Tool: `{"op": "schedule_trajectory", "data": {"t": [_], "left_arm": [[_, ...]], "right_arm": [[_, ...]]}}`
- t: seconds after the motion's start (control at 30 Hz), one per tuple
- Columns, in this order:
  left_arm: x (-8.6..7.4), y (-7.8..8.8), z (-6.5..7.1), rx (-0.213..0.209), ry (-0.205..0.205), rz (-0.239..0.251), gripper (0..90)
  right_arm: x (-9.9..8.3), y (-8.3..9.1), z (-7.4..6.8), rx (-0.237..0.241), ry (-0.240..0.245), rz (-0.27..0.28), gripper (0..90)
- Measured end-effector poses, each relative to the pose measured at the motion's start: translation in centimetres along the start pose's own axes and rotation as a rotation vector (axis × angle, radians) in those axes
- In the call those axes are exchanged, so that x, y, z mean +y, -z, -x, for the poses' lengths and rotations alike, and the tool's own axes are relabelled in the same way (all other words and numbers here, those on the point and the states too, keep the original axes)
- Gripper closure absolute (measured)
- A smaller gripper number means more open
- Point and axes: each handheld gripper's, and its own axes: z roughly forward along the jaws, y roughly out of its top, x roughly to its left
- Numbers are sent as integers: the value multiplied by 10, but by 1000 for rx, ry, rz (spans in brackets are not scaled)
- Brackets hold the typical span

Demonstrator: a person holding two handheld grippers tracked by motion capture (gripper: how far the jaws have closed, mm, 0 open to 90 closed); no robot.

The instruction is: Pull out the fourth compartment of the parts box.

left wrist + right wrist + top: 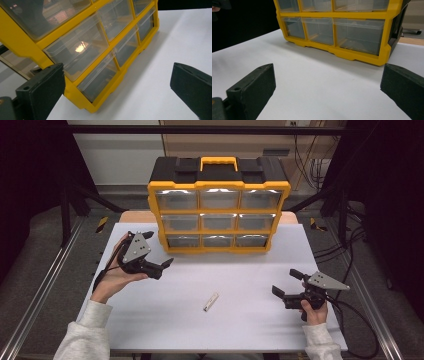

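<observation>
A yellow and black organizer [218,210] with several clear drawers stands at the back middle of the white table [165,320]. A small pale stick-like piece [211,302] lies on the table in front of it. My left gripper [157,249] is held just left of the organizer's lower left corner, open and empty. In the left gripper view the organizer's [100,60] lower drawers are close ahead between the wide-apart jaws of my left gripper [117,75]. My right gripper [287,282] hovers at the right front, open and empty, facing the organizer [337,32] in the right gripper view.
The organizer has a yellow carry handle [218,162] on top. Cables [350,320] trail off the table's right edge. A black frame with metal rails [35,295] surrounds the table. Bare white surface lies between the two grippers.
</observation>
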Motion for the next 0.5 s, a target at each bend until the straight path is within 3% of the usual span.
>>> {"op": "schedule_trajectory", "data": {"t": [0.5], "left_arm": [[15, -12, -5, 4, -82, -46, 0]], "right_arm": [[0, 0, 0, -1, -3, -2, 3]]}}
